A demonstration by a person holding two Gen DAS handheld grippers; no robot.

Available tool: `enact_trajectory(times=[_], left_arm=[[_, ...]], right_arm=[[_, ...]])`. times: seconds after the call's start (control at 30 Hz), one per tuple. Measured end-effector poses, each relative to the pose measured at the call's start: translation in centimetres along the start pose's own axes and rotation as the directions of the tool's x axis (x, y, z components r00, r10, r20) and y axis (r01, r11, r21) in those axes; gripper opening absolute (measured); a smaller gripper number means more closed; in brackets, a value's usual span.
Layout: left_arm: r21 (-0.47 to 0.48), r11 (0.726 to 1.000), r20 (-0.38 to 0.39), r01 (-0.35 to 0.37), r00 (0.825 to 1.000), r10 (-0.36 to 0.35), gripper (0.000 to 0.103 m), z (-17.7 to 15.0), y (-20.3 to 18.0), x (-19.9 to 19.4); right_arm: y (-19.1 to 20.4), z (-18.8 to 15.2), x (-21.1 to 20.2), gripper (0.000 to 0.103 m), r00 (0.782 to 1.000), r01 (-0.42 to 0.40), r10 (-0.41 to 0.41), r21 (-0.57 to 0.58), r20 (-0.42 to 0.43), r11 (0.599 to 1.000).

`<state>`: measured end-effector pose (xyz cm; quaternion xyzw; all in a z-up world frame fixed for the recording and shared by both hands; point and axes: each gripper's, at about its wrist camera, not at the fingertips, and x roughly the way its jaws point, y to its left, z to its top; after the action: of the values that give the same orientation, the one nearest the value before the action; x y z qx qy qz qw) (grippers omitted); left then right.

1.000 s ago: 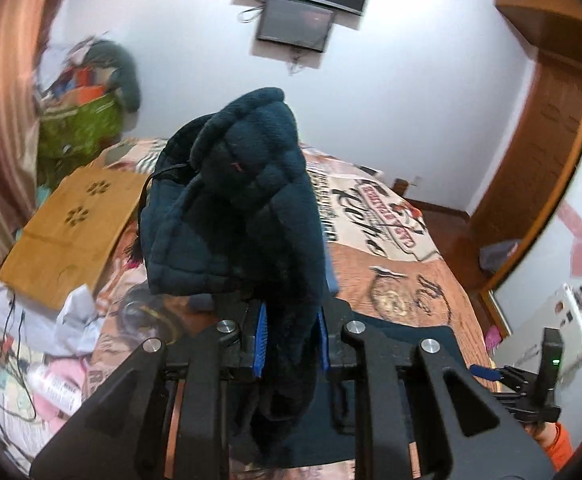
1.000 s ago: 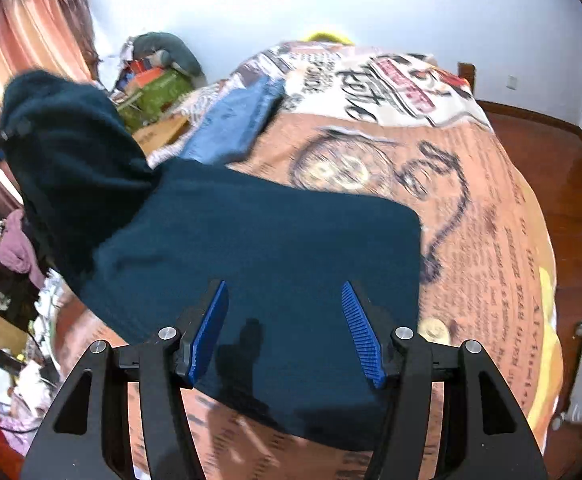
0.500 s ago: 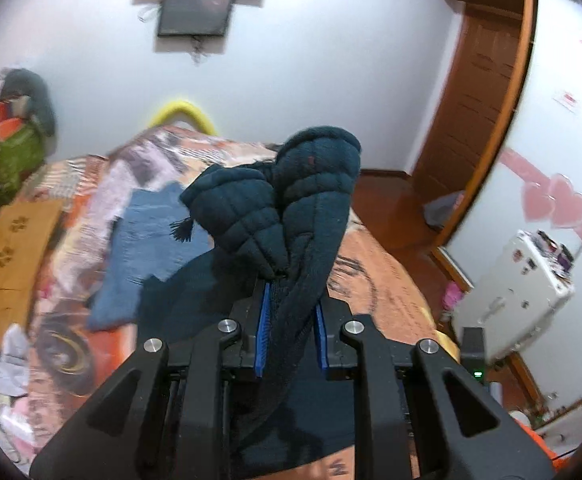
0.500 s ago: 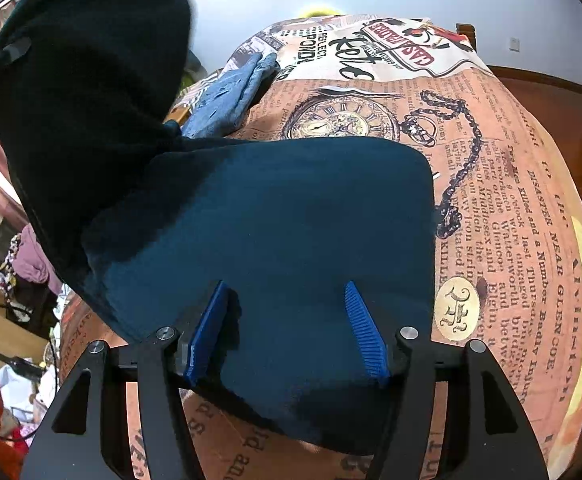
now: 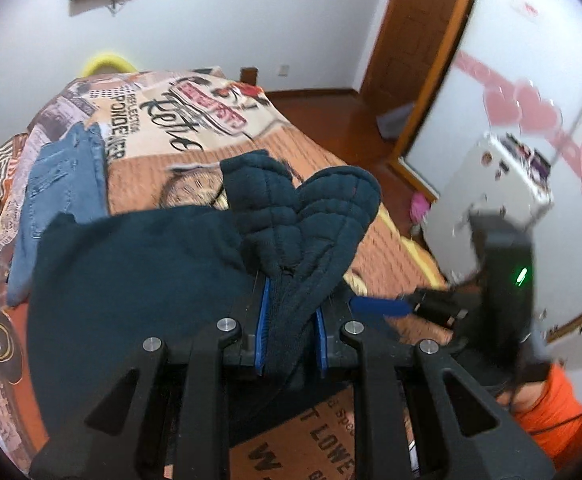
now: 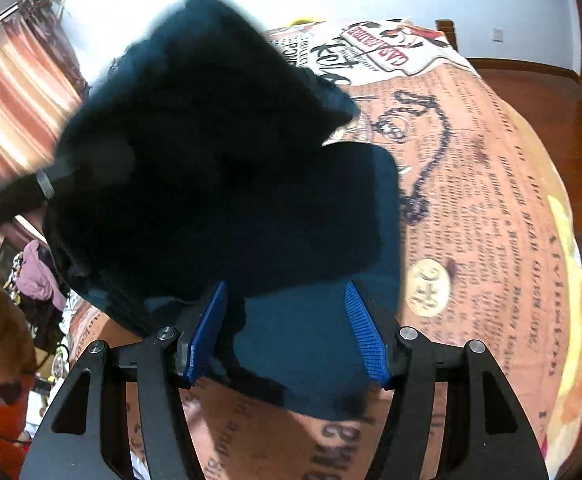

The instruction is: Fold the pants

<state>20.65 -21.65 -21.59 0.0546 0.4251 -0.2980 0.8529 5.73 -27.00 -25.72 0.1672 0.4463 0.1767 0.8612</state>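
Left tool [image 5: 291, 326] is pinching a bunched, ribbed end of the dark pants [image 5: 139, 292], which fans up from the blue pads at the centre of the left wrist frame. Right tool [image 6: 287, 332] hangs with its pads spread and nothing between them; the flat cloth lies below it, and whether the tips touch it cannot be told.

In the right wrist frame the pants fill the centre and left: a flat lower layer lies on the bed [image 6: 491, 208], its right edge neat and rounded at the corner, while a blurred dark mass in the upper left is the lifted end, raised over that layer.

Judging from this, the pants look already narrowed to a tidy strip, and a lengthwise fold is under way: the held end sits above the lying part but is not yet laid down. Left to do, as far as the frames show: lower that end onto the flat layer, line up the edges, let go and smooth. Jeans [image 5: 63, 188] lie apart at the left of the left wrist frame.
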Motion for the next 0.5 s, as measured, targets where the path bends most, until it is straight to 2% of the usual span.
enact_trajectory(times=[0.2, 0.33, 0.5], left_arm=[[0.045, 0.999, -0.005, 0.014, 1.000, -0.013, 0.018, -1.4, -1.5, 0.8], [0.027, 0.999, -0.060, 0.033, 0.998, -0.031, 0.020, -2.1, -1.2, 2.5], [0.020, 1.000, -0.068, 0.019, 0.998, -0.017, 0.023, -2.4, -1.4, 2.3]], right_arm=[[-1.2, -0.6, -0.4, 0.059, 1.000, 0.020, -0.020, 0.035, -0.001, 0.999], [-1.4, -0.7, -0.9, 0.058, 1.000, 0.025, -0.025, 0.044, 0.002, 0.999], [-1.7, -1.5, -2.3, 0.059, 0.999, 0.048, -0.049, 0.056, 0.013, 0.997]])
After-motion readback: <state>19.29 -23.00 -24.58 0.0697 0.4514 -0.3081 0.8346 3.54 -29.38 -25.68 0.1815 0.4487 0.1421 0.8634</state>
